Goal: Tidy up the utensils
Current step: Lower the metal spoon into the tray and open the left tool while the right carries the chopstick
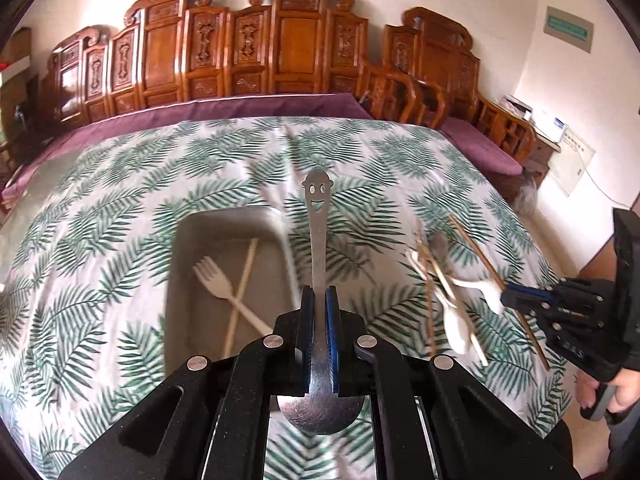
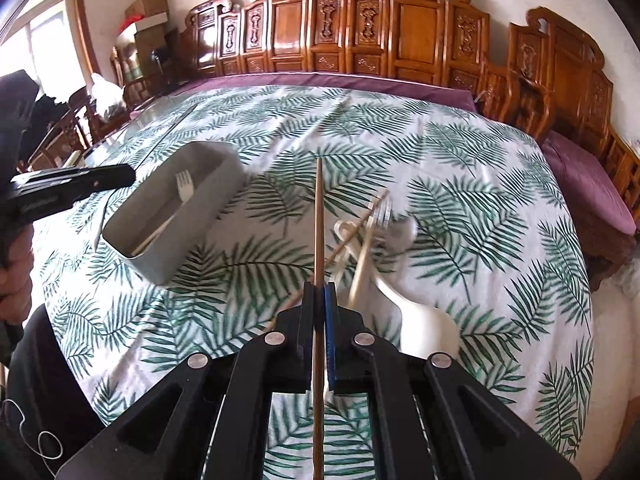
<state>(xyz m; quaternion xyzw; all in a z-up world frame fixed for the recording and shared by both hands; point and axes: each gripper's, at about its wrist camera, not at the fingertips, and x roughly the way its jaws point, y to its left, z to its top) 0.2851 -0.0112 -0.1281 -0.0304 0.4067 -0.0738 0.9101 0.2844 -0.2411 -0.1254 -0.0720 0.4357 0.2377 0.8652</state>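
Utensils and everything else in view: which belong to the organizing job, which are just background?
Job:
- metal spoon, clamped in left gripper
- chopstick, clamped in right gripper
- gray tray holding a fork
- loose utensil pile

Background:
- carved wooden bench
- purple cushion
- cardboard boxes

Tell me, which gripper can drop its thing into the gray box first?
Probably the left gripper. It holds the smiley spoon right beside the gray box, while the right gripper, holding a chopstick, is farther away, over the utensil pile.
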